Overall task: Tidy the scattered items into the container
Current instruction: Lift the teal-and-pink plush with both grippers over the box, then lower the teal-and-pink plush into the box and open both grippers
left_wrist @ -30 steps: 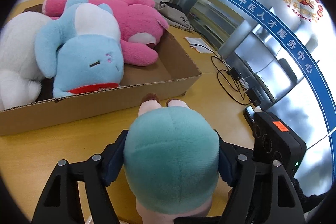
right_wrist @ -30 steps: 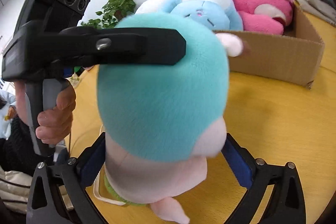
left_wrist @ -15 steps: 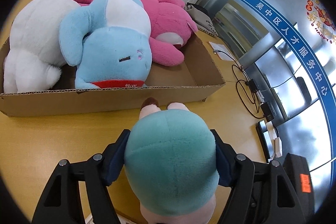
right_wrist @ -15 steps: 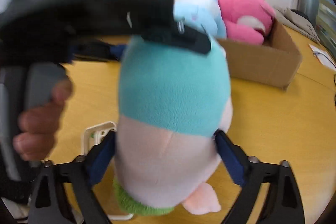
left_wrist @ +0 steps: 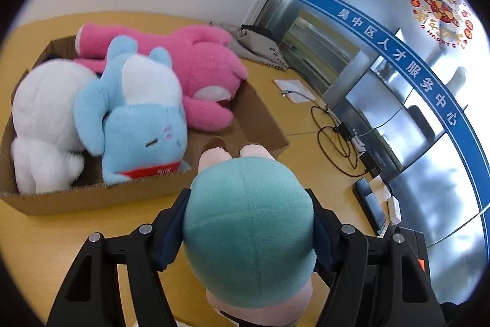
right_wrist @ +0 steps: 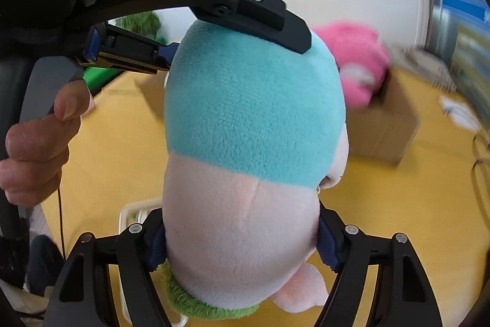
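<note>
Left gripper (left_wrist: 248,232) clenched on the teal head of a plush doll (left_wrist: 249,238), a dark blue pad pressed into each side at 9 and 3 o'clock; the doll's pink lower part shows under the head at 6 o'clock, two pale ears poke out at 12. Right gripper (right_wrist: 242,241) grasps the same doll (right_wrist: 251,124) lower down, pads sunk into the pink body, a green fuzzy collar and a pink limb showing below at 6 o'clock. In the right wrist view the left gripper (right_wrist: 235,42) comes in from 10 o'clock, one black finger (right_wrist: 269,20) lying across the top of the teal head, and the person's left hand (right_wrist: 36,140) wraps its grey handle at 9 o'clock. Doll held above the yellow table (left_wrist: 55,238), just short of the near wall of a cardboard box (left_wrist: 101,195) at 10 o'clock in the left view, ears overlapping the box's rim. Inside the box: a white plush (left_wrist: 46,118) at the left, a light blue plush (left_wrist: 137,118) with a red collar leaning on it, a pink plush (left_wrist: 202,66) lying behind both. Beyond the box at 1 o'clock, a grey cloth bag (left_wrist: 260,48); at 3 o'clock black cables (left_wrist: 333,140) loop on the table toward a phone (left_wrist: 370,204). Farthest, a glass wall with a blue band (left_wrist: 398,57) of white characters.
</note>
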Tool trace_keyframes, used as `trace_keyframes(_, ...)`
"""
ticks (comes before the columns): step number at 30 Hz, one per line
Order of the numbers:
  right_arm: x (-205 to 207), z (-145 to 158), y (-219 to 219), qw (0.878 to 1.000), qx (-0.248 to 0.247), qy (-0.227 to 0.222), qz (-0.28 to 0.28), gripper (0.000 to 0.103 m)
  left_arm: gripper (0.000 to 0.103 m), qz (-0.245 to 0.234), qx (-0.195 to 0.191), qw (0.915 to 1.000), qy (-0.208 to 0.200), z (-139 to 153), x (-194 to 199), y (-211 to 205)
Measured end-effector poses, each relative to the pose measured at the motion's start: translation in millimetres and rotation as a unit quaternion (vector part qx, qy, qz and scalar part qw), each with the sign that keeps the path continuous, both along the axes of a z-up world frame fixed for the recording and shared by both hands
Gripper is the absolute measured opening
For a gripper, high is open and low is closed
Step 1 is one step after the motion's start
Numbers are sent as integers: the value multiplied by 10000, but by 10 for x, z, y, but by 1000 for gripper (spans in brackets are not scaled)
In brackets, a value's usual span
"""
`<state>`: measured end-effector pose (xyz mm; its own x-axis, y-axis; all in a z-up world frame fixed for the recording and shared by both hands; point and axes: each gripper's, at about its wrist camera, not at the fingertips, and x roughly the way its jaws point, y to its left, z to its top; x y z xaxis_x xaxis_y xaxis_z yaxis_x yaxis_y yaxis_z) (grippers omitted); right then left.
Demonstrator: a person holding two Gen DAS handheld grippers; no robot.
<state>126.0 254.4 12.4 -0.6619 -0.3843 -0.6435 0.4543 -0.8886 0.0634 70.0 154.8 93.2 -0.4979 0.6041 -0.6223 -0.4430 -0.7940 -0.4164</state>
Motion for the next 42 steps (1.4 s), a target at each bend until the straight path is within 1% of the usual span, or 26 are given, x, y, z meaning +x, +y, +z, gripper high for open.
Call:
trace_keyframes(3, -112, 262, 80, 9991, 73, 418, -21, 81, 69, -132, -63, 9990, 417, 351, -68, 118)
trace_keyframes(6, -323, 501, 152, 9968, 173, 776, -29, 81, 69, -266, -103, 9969, 733, 655, -219, 202)
trace_keyframes(8, -479, 638, 191, 9955, 173, 934, -19, 81, 69, -303, -141, 9955, 887, 820, -350, 252)
trace_keyframes(11, -763, 798, 241, 9948, 73, 1020, 19, 81, 69, -250, -186, 9944, 1014, 984, -552, 308)
trace_keyframes(15, -1088, 839, 264, 9944, 30, 1052, 35, 81, 69, -153, -305, 9942, 1015, 1032, -846, 376)
trace_keyframes(19, -1313, 760, 259, 9959, -81, 902, -8, 81, 69, -47, -421, 9958, 809, 869, -1219, 465)
trace_keyframes(21, -1395, 612, 270, 9965, -64, 830, -66, 81, 69, -35, -452, 9971, 608, 710, -1380, 510)
trace_keyframes(24, -1654, 332, 326, 9981, -49, 598, -119, 81, 69, -39, -524, 9983, 258, 402, -1618, 588)
trace_keyframes(27, -1792, 75, 350, 9990, 75, 393, -203, 82, 69, -109, -509, 9986, -108, 124, -1824, 651)
trace_keyframes(32, -1900, -169, 474, 9994, 160, -114, -278, 88, 69, -200, -484, 9969, -582, -252, -2006, 771)
trace_keyframes(33, -1896, -199, 506, 9993, 207, -158, -258, 88, 69, -191, -462, 9966, -656, -311, -2035, 781)
trace_keyframes(35, -1866, -209, 544, 9989, 366, -182, -237, 88, 71, -222, -384, 9966, -693, -386, -2060, 788)
trace_keyframes(38, -1838, -221, 624, 9984, 351, -331, -285, 88, 74, -390, -455, 9964, -594, -392, -2064, 880)
trace_keyframes(42, -1826, -234, 675, 9979, 382, -419, -319, 92, 79, -377, -442, 9959, -696, -414, -2127, 943)
